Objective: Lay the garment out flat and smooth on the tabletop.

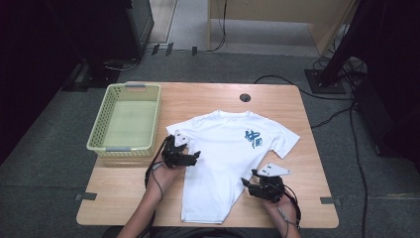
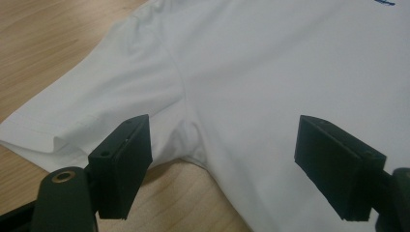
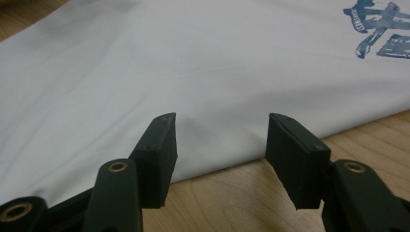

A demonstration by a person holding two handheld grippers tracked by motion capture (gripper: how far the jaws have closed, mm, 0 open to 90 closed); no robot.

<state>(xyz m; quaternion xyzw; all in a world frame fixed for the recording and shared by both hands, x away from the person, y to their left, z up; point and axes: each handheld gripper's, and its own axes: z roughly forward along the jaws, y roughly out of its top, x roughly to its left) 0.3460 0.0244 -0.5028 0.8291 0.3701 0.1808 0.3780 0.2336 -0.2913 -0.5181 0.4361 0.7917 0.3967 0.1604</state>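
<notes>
While the white T-shirt (image 1: 225,158) lies flat, left claw (image 2: 222,166) wide at its armpit, right claw (image 3: 220,159) half-open at its side edge.

Ahead of my left claw (image 1: 194,157) only the flat shirt (image 1: 225,158) lies; the basket (image 1: 103,130) walls off its outer side. Bare counter (image 1: 307,198) surrounds my right claw (image 1: 249,179), nothing blocking.

Soft, even overhead light on the table, dark room edges, close-ups slightly soft, faint shadows.
</notes>
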